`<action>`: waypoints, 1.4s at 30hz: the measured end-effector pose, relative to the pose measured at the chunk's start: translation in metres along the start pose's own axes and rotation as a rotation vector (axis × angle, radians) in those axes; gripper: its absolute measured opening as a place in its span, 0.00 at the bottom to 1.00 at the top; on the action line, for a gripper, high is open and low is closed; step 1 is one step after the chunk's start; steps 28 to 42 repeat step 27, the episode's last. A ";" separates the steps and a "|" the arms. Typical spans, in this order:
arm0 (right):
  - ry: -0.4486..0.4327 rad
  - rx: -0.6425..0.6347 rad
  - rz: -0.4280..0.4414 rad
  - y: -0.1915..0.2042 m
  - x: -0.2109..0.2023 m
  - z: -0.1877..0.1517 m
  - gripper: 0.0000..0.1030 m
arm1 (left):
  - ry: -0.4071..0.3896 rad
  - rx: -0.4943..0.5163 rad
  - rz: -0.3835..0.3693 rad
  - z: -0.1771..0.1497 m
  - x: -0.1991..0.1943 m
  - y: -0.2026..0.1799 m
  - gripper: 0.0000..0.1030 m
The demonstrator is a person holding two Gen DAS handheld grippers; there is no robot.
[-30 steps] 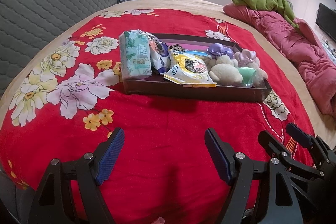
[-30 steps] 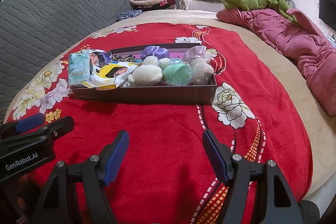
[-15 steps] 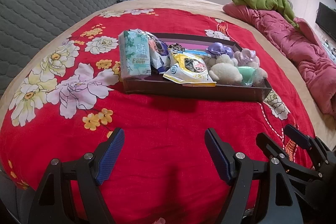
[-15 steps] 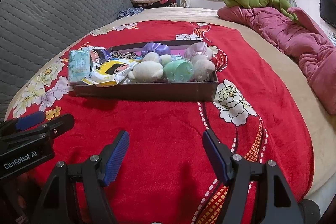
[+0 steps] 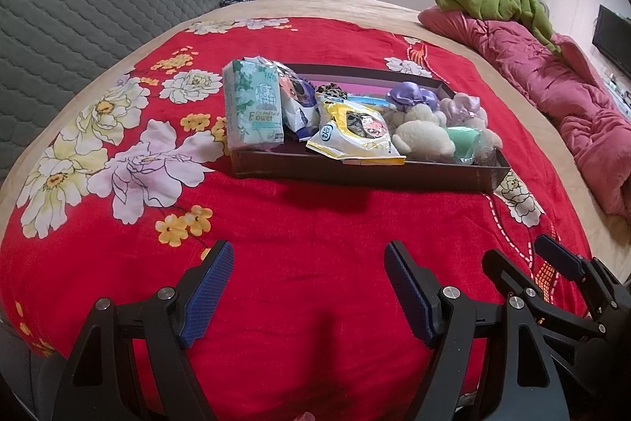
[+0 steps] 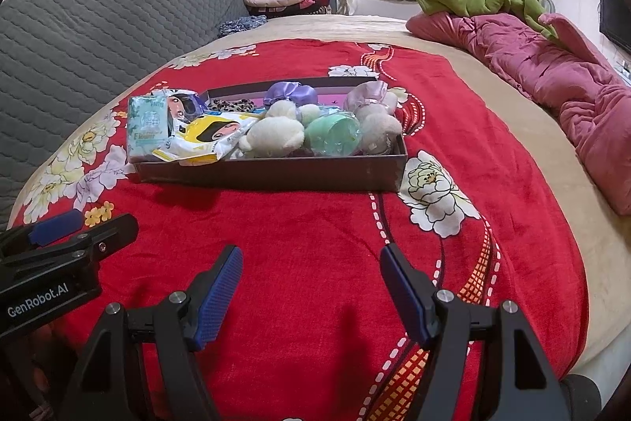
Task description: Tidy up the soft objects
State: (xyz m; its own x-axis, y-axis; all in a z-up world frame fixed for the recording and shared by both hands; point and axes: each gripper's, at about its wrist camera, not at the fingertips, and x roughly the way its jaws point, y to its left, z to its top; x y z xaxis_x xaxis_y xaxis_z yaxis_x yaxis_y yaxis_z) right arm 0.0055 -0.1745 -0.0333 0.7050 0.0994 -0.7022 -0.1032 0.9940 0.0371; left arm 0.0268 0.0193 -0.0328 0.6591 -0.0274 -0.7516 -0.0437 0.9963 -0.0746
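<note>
Fingers spread on both left gripper (image 5: 307,287) and right gripper (image 6: 311,289), nothing between them, hovering over red blanket (image 6: 315,223) short of the packed tray (image 6: 272,170); risk: tissue pack (image 5: 254,105) leaning on the tray's left end tips out if bumped.

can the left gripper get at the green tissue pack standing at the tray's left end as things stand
Probably yes. The left gripper is open and empty, only bare red blanket lies before it, and the tissue pack stands upright at the tray's near corner, nothing covering it.
</note>
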 end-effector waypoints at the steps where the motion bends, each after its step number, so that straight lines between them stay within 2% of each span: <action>1: 0.000 0.000 0.000 0.000 0.000 0.000 0.69 | 0.000 0.000 0.000 0.000 0.000 0.000 0.77; 18: 0.000 0.005 -0.003 -0.001 0.001 0.001 0.69 | 0.003 -0.005 -0.001 0.000 0.001 0.000 0.77; 22: 0.001 0.005 -0.004 -0.002 0.001 0.000 0.69 | -0.029 -0.004 -0.033 0.003 -0.001 0.000 0.77; 26: 0.007 0.015 -0.004 -0.005 0.004 0.000 0.70 | -0.072 -0.002 -0.033 0.008 -0.002 0.004 0.77; 42: 0.009 0.019 -0.004 -0.007 0.005 0.000 0.70 | -0.072 -0.017 -0.033 0.010 0.000 0.009 0.77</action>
